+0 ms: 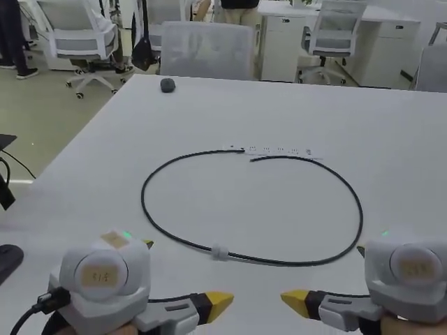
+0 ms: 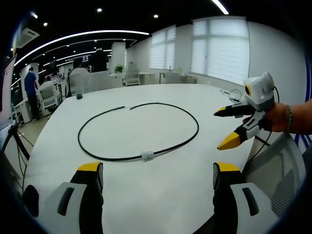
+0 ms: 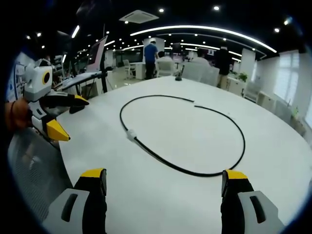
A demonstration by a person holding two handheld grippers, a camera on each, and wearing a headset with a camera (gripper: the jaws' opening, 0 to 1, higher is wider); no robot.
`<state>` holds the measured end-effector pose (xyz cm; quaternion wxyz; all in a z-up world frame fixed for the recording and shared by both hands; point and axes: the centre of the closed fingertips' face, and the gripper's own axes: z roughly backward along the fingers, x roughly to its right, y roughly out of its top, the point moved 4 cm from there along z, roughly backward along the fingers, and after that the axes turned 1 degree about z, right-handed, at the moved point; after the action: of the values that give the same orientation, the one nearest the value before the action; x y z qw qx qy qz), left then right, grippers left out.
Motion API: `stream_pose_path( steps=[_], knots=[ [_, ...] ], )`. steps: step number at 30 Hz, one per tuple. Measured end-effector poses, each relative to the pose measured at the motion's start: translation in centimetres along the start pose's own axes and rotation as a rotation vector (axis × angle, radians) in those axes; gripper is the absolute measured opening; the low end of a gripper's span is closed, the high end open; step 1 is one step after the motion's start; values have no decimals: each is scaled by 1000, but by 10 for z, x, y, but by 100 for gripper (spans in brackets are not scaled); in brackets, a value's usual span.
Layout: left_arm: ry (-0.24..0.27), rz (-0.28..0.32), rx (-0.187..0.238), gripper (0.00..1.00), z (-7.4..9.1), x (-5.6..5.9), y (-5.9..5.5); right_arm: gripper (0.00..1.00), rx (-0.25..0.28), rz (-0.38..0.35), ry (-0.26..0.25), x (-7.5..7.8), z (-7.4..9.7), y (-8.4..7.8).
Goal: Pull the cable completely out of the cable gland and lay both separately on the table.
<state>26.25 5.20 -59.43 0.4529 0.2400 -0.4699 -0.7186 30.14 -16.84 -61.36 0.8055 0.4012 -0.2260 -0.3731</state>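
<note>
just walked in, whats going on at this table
A person holds a two-jaw tool in each hand at the near edge of a white table. The left tool and the right tool both have their jaws open and hold nothing. A black cable lies in a wide loop on the table, with a small white cable gland threaded on its near side. Neither tool touches the cable or the gland, so the pull has not yet begun.
</note>
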Motion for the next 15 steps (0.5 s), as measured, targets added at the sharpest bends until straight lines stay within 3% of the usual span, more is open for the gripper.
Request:
stream_pose_path(
  steps=[9, 15],
  knots=[
    [-1, -16, -2, 93, 2, -2, -2, 99, -4, 13, 13, 3, -1, 0],
    [-13, -34, -3, 93, 2, -1, -3, 91, -2, 60, 73, -1, -10, 12]
  ],
)
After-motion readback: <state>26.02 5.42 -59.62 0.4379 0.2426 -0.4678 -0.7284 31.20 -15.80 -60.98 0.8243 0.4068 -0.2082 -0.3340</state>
